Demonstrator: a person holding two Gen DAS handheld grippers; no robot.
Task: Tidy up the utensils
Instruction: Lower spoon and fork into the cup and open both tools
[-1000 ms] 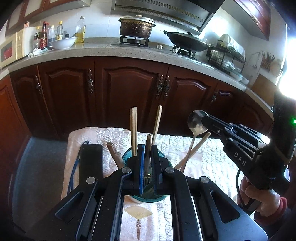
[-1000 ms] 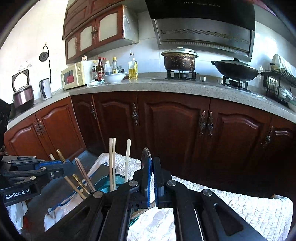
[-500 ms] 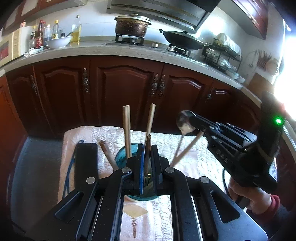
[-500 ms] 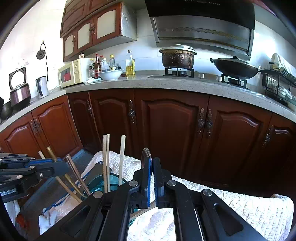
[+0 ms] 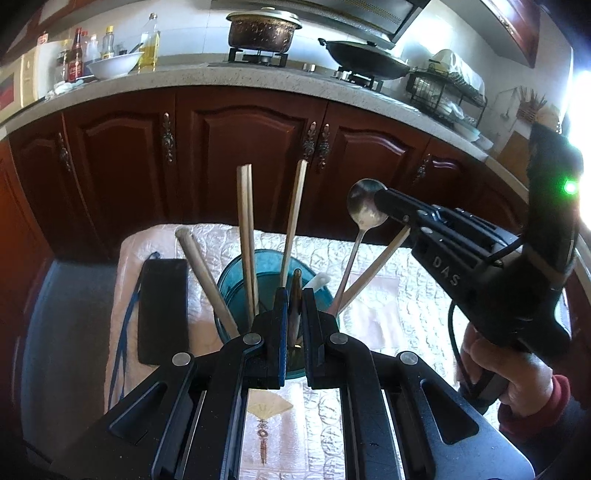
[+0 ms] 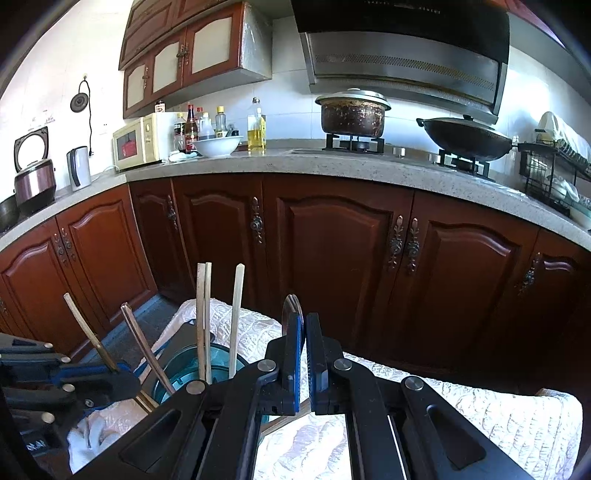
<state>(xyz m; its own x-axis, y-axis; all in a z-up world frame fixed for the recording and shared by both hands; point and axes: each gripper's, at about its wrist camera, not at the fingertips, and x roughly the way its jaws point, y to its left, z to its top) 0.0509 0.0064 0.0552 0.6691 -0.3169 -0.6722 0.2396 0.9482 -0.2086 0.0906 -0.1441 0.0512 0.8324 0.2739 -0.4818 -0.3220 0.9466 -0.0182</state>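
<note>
A teal holder cup stands on a white quilted cloth, with several wooden chopsticks upright in it. My left gripper is shut on a brown-handled utensil just above the cup's near rim. My right gripper is shut on the bowl of a metal spoon, whose handle slants down toward the cup beside a loose chopstick. In the right wrist view the spoon sits edge-on between the pads of the right gripper, the cup lies lower left, and the left gripper holds two thin handles.
A black flat case with a blue cord lies on the cloth left of the cup. Dark wooden cabinets and a stone counter with a pot and wok stand behind. The floor drops off left of the cloth.
My right gripper with the spoon dipped toward the cup, then drew back up and right. The left view shifted closer over the cup; the left grip is unchanged.
</note>
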